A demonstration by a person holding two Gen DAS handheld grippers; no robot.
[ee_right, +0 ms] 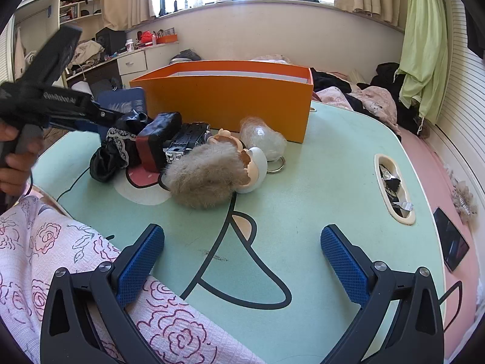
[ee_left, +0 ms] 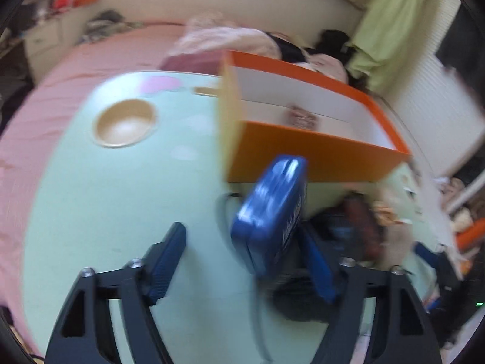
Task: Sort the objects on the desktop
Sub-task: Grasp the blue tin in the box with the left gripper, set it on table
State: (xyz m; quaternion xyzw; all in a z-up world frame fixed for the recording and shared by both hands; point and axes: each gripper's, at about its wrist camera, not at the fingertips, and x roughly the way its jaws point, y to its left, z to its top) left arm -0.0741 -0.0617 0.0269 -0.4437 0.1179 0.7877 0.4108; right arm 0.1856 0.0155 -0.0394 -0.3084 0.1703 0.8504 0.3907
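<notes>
In the left wrist view, my left gripper (ee_left: 242, 230) stands open over the pale green table (ee_left: 121, 212). A blurred blue box (ee_left: 269, 209) sits tilted between the jaws, close against the right finger (ee_left: 318, 267) and well apart from the left one. Just beyond it is the orange box (ee_left: 318, 157), open at the top, with a small item (ee_left: 301, 116) on its white floor. My right gripper (ee_right: 242, 251) is open and empty, low over the table's near side. Ahead lie a furry doll (ee_right: 206, 176), a black lace cloth (ee_right: 112, 151), a black-and-red case (ee_right: 154, 139) and a plastic wad (ee_right: 263, 139).
A round cup hollow (ee_left: 124, 124) is sunk in the table's left part. A slot (ee_right: 394, 188) on the right holds scraps. A phone (ee_right: 451, 242) lies on the pink bed. A floral-clad person (ee_right: 75, 257) is at the near left; a hand (ee_right: 12, 157) holds the left gripper.
</notes>
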